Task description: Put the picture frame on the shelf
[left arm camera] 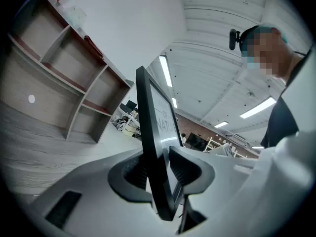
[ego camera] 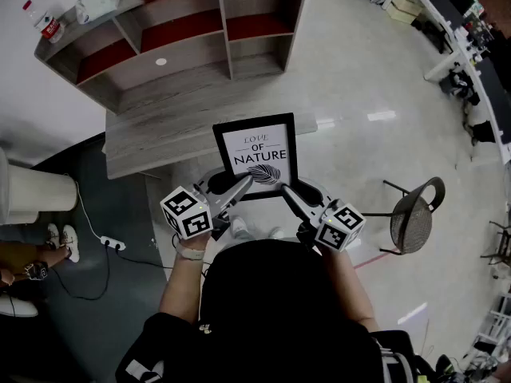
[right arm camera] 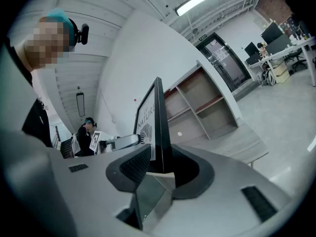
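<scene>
1. The picture frame [ego camera: 255, 156] is in the air in front of the person. It stands upright, and its printed face reads "LOVE OF NATURE" towards the head view.
2. The left claw [ego camera: 239, 188] is clenched on the frame's lower edge near the left corner. Its pads press both faces in the left gripper view.
3. The right claw [ego camera: 289, 191] grasps the same lower edge near the right corner, with the frame edge-on between its jaws.
4. The frame hangs by the near edge of the wooden bench [ego camera: 160, 138].
5. The shelf [ego camera: 184, 34] stands at the bench's far side, apart from the frame.
6. A chair [ego camera: 415, 214] stands on the floor to the right.
</scene>
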